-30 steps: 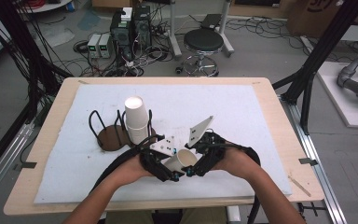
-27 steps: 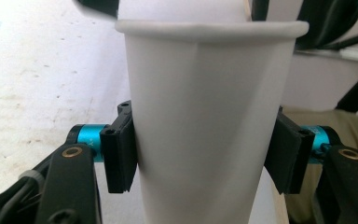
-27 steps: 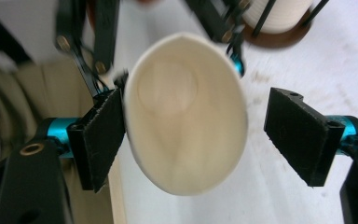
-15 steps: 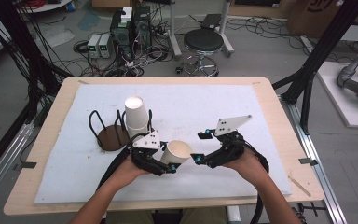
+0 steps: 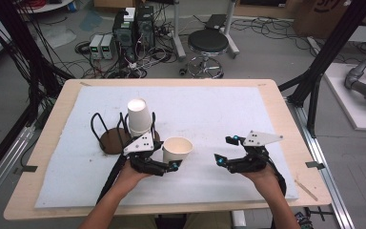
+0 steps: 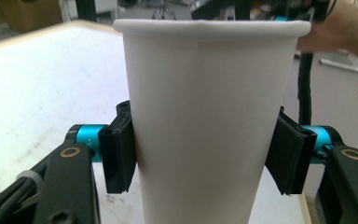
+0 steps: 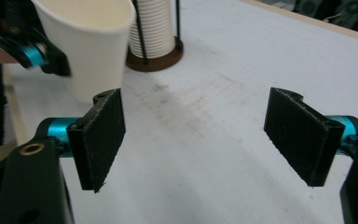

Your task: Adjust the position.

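Note:
An upright white paper cup (image 5: 177, 149) stands at the front middle of the white mat, mouth up and empty. My left gripper (image 5: 173, 161) is shut on its lower wall, and in the left gripper view both pads (image 6: 119, 154) press the sides of the cup (image 6: 205, 93). I cannot tell whether its base rests on the mat. My right gripper (image 5: 224, 150) is open to the right of the cup and apart from it. Nothing lies between its jaws (image 7: 196, 135) but bare mat. The held cup (image 7: 93, 46) shows at the upper left of that view.
A stack of upside-down paper cups (image 5: 139, 117) sits in a black wire holder with a round brown base (image 5: 112, 141), just behind my left gripper; the stack (image 7: 154, 28) also appears in the right gripper view. The white mat (image 5: 209, 109) covers most of the wooden table (image 5: 276, 95).
My right gripper has pulled away from the cup to the right, jaws open. The left gripper keeps the cup and has shifted only slightly.

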Tool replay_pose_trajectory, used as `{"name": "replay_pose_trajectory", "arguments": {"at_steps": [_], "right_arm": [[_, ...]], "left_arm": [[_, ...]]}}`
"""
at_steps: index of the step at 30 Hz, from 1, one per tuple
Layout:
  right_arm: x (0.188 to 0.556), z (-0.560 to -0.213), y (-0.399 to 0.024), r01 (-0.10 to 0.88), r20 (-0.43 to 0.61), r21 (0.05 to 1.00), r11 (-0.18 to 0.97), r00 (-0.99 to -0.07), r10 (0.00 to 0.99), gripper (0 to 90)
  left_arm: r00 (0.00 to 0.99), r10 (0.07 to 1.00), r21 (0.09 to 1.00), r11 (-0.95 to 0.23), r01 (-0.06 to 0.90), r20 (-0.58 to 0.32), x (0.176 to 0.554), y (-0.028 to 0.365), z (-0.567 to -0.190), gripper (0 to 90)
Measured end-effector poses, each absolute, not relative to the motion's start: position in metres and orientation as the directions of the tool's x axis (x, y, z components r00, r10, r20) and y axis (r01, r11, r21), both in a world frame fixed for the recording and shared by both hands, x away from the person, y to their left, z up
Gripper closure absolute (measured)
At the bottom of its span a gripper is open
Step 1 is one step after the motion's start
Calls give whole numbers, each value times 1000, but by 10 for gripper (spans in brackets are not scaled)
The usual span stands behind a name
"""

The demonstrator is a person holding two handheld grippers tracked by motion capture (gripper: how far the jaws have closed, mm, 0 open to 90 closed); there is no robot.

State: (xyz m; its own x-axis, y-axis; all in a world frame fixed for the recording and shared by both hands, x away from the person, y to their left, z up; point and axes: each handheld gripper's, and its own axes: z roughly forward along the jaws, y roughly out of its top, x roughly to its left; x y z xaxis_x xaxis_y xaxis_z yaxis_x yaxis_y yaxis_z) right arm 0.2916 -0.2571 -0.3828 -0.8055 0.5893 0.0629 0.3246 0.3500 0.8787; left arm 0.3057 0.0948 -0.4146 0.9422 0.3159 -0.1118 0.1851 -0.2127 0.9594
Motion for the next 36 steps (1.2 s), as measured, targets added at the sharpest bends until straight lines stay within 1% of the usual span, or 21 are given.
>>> {"name": "replay_pose_trajectory", "arguments": {"at_steps": [3,4,9,15,18,25,36], "right_arm": [[289,-387,-263,313,51,888,336,-794,606,210],[286,-389,-268,296,32,899,323,-780,625,209],[281,-394,-281,268,4,917,295,-746,666,210],[279,-402,-293,276,3,920,278,-714,700,210],[277,-403,-294,280,2,919,279,-709,705,210],[277,-399,-298,252,-14,930,268,-704,710,210],[275,-397,-301,248,-5,936,251,-701,713,210]], "left_arm": [[940,321,969,-174,175,-113,306,97,-416,351],[939,326,975,-149,165,-109,306,98,-417,350],[939,332,982,-126,144,-95,305,99,-418,349],[936,344,987,-112,119,-74,305,100,-419,347],[935,348,987,-113,112,-66,304,99,-418,342],[934,351,988,-113,106,-60,305,97,-418,335],[933,358,991,-105,87,-44,306,94,-414,331]]}}
